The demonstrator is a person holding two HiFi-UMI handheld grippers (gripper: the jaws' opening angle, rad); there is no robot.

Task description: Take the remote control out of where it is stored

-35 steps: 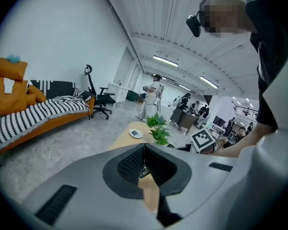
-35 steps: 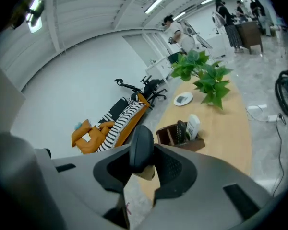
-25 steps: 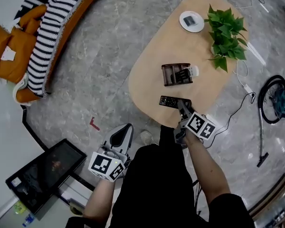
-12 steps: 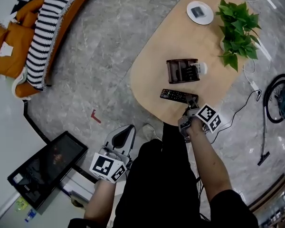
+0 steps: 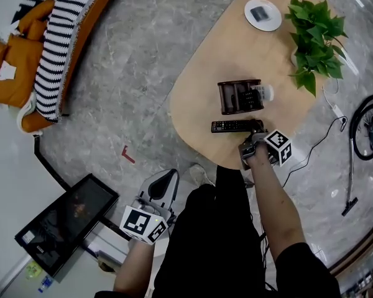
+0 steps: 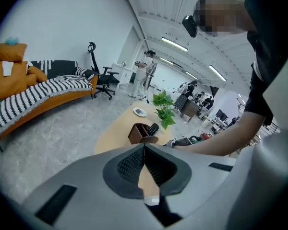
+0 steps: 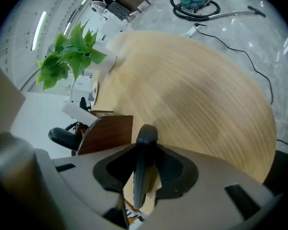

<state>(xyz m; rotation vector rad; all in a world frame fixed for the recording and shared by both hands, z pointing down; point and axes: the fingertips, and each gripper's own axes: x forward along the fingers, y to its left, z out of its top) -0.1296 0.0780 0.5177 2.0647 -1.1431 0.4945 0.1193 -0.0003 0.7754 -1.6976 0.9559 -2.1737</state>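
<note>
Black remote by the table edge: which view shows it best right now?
Head view: the black remote shows full length, below the brown holder. The right gripper view shows only its thin edge, clamped in the right hand-held gripper. The left gripper view doesn't show it clearly.

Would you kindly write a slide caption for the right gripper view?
Right gripper shut on a black remote control; wooden table, brown holder and potted plant beyond.
</note>
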